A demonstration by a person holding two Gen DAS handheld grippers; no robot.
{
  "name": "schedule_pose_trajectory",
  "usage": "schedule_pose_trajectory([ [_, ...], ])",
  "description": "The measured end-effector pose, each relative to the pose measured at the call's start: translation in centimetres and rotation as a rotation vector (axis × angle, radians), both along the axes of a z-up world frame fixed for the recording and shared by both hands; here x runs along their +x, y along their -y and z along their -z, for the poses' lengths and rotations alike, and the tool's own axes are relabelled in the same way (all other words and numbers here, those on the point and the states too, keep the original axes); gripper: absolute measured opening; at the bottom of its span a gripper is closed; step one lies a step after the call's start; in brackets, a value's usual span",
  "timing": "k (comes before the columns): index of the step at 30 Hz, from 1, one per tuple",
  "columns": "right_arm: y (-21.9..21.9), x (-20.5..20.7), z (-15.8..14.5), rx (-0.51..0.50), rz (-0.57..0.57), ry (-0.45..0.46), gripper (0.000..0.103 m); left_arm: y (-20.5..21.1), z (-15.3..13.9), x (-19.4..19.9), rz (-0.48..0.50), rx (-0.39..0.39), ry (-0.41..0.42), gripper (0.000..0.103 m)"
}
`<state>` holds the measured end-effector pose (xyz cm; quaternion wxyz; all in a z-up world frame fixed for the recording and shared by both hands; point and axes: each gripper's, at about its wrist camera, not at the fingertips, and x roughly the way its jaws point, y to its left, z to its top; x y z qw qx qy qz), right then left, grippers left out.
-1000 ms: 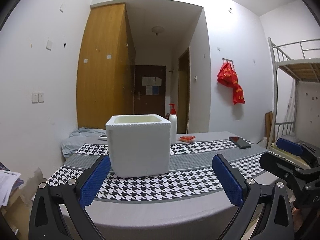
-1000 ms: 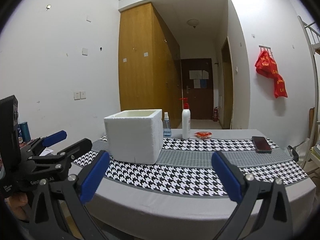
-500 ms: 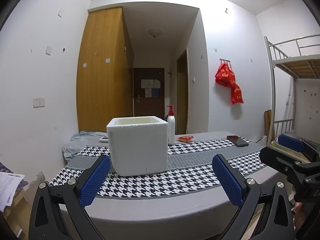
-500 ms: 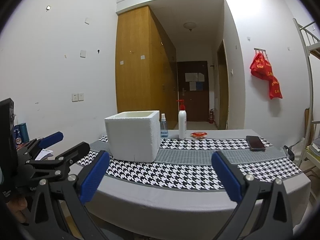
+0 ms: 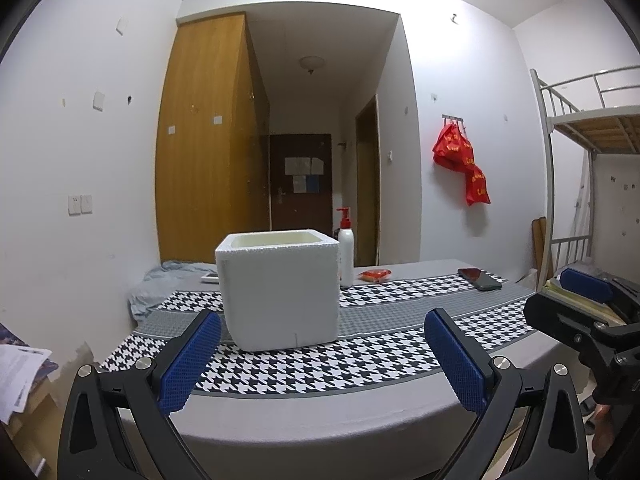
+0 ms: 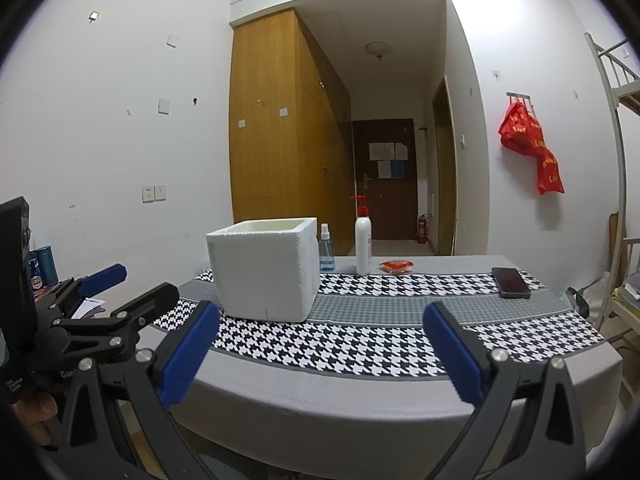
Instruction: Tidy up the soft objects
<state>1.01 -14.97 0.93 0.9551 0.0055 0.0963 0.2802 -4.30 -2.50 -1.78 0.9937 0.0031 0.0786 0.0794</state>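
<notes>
Both grippers are spread wide and empty. From the left gripper (image 5: 322,356), the open white square foam box (image 5: 279,290) stands on the houndstooth-covered desk (image 5: 360,360) at 12 o'clock; from the right gripper (image 6: 320,352), at 11 o'clock. The left looks nearer. No soft objects are visible.
</notes>
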Motion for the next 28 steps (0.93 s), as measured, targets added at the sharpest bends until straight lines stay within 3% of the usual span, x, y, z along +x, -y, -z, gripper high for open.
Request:
schedule_pose_trajectory([
  [18, -0.57, -0.18, 0.39, -0.028, -0.001, -0.005, 0.103, -0.75, -0.18, -0.21, -0.066, -0.018, 0.028, 0.102],
  [28, -0.67, -0.16, 0.31, -0.039, 0.008, -0.013, 0.103, -0.51, 0.05, -0.06, -0.046, -0.001, 0.016, 0.102],
])
